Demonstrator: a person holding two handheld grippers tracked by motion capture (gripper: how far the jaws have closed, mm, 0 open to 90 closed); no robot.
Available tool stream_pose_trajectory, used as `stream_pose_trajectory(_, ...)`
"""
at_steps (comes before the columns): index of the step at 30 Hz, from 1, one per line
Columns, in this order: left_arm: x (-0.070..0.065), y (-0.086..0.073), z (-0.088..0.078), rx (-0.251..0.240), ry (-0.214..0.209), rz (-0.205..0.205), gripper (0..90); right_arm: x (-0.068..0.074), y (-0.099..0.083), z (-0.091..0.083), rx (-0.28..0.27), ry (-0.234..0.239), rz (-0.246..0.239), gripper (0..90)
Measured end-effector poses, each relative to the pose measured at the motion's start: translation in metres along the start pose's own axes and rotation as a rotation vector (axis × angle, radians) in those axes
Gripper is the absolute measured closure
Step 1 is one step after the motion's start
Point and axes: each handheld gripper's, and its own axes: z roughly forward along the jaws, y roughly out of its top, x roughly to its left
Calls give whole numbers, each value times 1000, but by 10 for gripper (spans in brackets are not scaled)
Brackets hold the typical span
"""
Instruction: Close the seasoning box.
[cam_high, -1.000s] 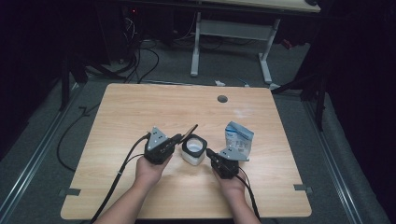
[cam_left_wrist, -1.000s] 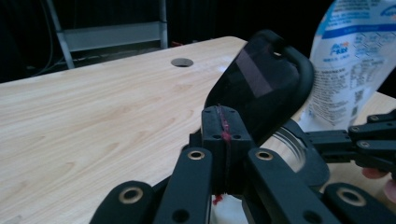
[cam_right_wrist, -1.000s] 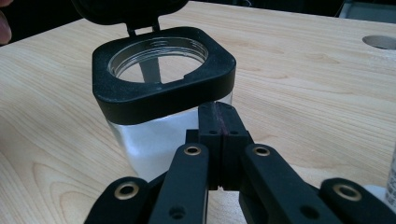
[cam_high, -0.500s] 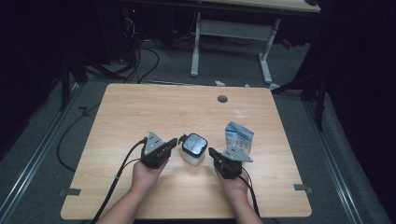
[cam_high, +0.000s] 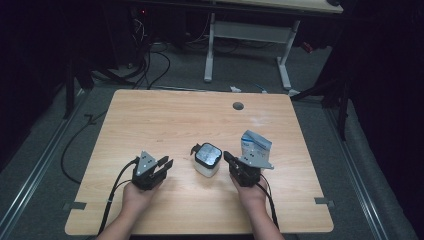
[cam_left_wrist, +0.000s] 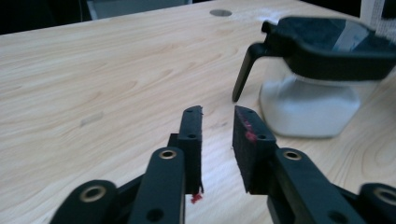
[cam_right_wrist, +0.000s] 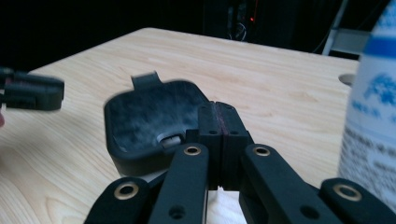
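We see blue print on the white packet (cam_high: 254, 143), too blurred to read. Left gripper (cam_high: 161, 165) fingers have just parted, nothing between; right gripper (cam_high: 231, 159) fingers together, just beside the black-lidded container (cam_high: 207, 159).

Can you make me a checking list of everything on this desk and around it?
Surface: wooden table with a round hole.
Job's things: clear jar with a black lid, standing between the grippers.
Clutter: blue-and-white pouch, upright by the right gripper.
Grippers: left gripper open, nothing between its jaws, which have just been opening; right gripper shut, by the jar's lid.
Cables: one trailing from each gripper; more on the floor behind.
Surroundings: dark room, white table legs behind.
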Motion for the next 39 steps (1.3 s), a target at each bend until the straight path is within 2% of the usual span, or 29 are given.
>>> stream_pose_trajectory(4, 4, -8, -13, 3, 4, 0, 652, 6, 6, 6, 0, 12, -19, 897)
stream_pose_trajectory(8, 7, -16, -24, 7, 22, 10, 607, 9, 5, 15, 28, 16, -24, 896)
stream_pose_trajectory(12, 15, -22, -33, 0, 28, -32, 556, 9, 3, 17, 30, 18, -24, 896)
stream_pose_trajectory(15, 21, -29, -38, 1, 38, -46, 539, 5, 5, 13, 23, -14, -25, 897)
stream_pose_trajectory(19, 24, -30, -39, 7, 43, -55, 534, -9, -2, 10, 35, -68, 13, 900)
stream_pose_trajectory(26, 18, -27, -40, -7, 37, -46, 530, -16, -20, 30, 106, -91, 10, 900)
stream_pose_trajectory(32, 19, -29, -40, -5, 39, -56, 539, -20, -27, 44, 115, -69, 18, 900)
stream_pose_trajectory(37, 19, -30, -40, -3, 32, -62, 543, -13, -28, 40, 110, -38, -16, 900)
stream_pose_trajectory(39, 19, -30, -40, -4, 31, -64, 543, -10, -28, 36, 106, -28, -12, 900)
